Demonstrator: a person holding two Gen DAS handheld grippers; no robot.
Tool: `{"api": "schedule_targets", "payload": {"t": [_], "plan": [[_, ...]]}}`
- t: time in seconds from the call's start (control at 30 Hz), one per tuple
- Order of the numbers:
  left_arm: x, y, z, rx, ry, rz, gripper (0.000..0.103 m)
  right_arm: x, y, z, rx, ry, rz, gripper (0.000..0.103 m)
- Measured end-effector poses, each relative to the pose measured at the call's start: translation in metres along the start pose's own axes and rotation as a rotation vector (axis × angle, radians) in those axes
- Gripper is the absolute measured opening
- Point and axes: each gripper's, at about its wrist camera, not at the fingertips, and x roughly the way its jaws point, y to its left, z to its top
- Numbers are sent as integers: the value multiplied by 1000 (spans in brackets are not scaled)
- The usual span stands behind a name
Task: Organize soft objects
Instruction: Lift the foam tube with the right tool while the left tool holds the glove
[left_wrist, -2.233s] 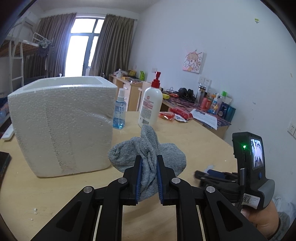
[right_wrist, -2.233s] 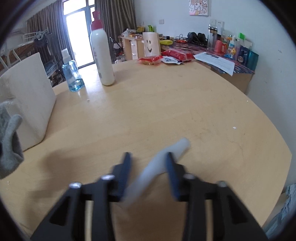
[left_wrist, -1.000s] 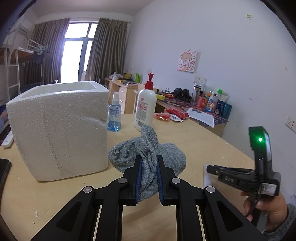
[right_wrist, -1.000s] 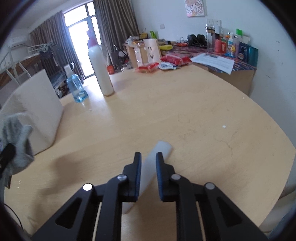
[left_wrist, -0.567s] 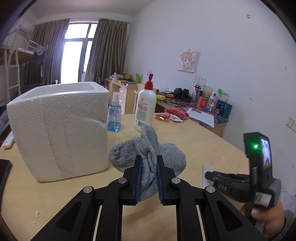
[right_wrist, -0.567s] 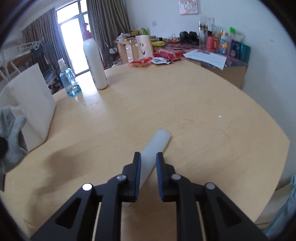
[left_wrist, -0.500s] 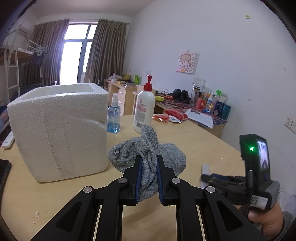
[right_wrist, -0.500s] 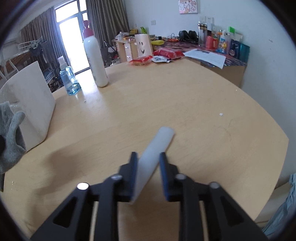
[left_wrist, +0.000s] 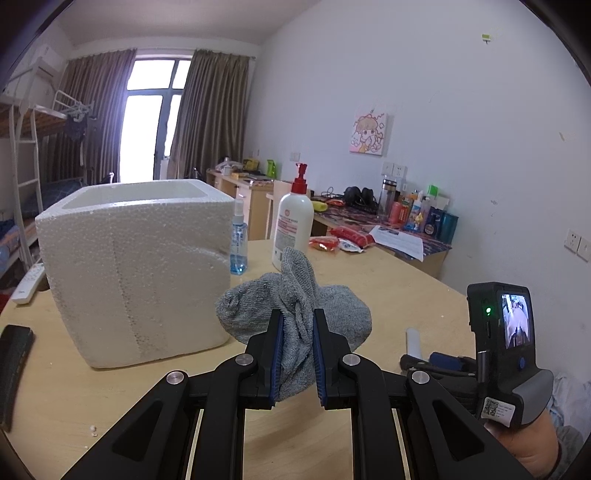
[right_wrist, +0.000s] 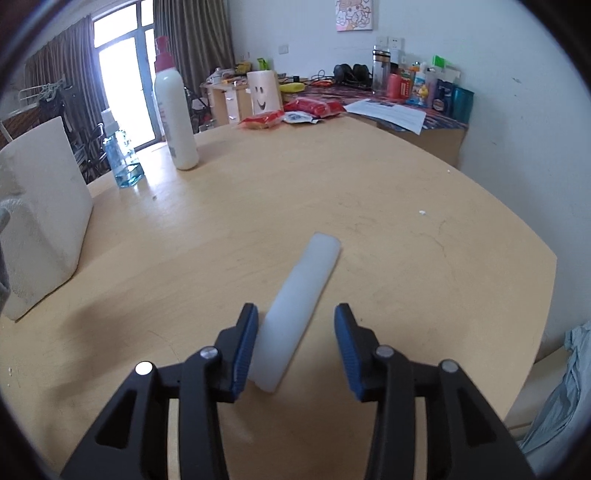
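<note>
Left hand-held gripper (left_wrist: 297, 354) clamped on grey sock (left_wrist: 295, 314), beside foam box (left_wrist: 136, 266). Right hand-held gripper (right_wrist: 295, 347) opening; white tube (right_wrist: 299, 310) between jaws, long axis pointing away from foam box.

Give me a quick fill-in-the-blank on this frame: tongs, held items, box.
1. The left tongs are shut on a grey ____.
2. The white foam strip lies on the wooden ____.
3. The right tongs are opening, and the strip sits nearer the ____ pad.
4. The foam box stands to the ____ of the held cloth in the left wrist view.

Missing words: cloth; table; left; left
</note>
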Motion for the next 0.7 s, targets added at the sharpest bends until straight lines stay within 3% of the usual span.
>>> {"api": "schedule_targets", "payload": {"t": [0.1,0.17,0.23,0.7], "plan": [[1,-1,0,3,6,-4,15,0,0,0,3,-4,4,49],[0,-1,0,2,-4,1,15,-1,-3,0,7,-7,55,30],[-2,-2,1,9,-19,3,15,-2,-4,0,15,-5,80,26],[-26,-8,5,49,-81,53,15,-36,-11,10,29,-111,219,24]]}}
